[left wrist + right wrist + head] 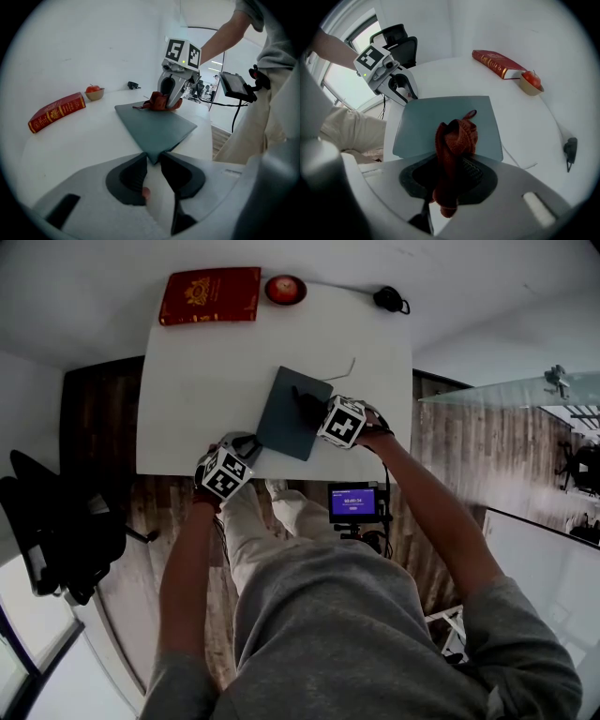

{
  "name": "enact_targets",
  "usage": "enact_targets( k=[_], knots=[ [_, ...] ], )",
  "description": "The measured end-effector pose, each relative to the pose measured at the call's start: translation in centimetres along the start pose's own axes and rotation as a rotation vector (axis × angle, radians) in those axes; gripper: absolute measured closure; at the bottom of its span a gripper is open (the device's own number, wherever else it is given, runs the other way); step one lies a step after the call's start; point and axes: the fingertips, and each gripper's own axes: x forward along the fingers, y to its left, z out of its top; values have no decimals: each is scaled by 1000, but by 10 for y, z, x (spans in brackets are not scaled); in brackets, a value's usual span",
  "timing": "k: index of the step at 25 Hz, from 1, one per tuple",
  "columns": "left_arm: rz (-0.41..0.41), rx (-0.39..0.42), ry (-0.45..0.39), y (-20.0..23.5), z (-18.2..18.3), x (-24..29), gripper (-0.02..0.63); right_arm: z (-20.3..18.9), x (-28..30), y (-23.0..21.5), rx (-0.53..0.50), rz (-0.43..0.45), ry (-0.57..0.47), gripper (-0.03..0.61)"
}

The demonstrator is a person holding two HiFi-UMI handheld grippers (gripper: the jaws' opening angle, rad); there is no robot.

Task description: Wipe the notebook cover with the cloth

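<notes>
1. My left gripper (153, 158) has its jaws nipped on the near corner of the notebook (157, 126) — to pin it, I judge, against the wiping.
2. My right gripper (450, 176) is clamped on the rust knitted cloth (455, 136), which is bunched on the grey cover.
3. The notebook lies skewed by the front edge of the white table (206, 399). The red book (210, 296) and fruit bowl (285, 289) sit well apart — room for strokes.
</notes>
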Motion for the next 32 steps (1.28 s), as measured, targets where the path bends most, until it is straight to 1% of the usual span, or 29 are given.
enact_targets(
  k=[3,10,21,32],
  knots=[
    [-5,-4,0,1,0,0,518,0,1,6,-12,6,8,479],
    [-3,-7,1,-1,0,0,518,0,1,27,-77,17,22,479],
    [-7,-18,2,2,0,1,522,2,3,42,-102,29,14,478],
    [-6,-20,1,2,-1,0,523,3,4,72,-180,64,25,478]
  ],
)
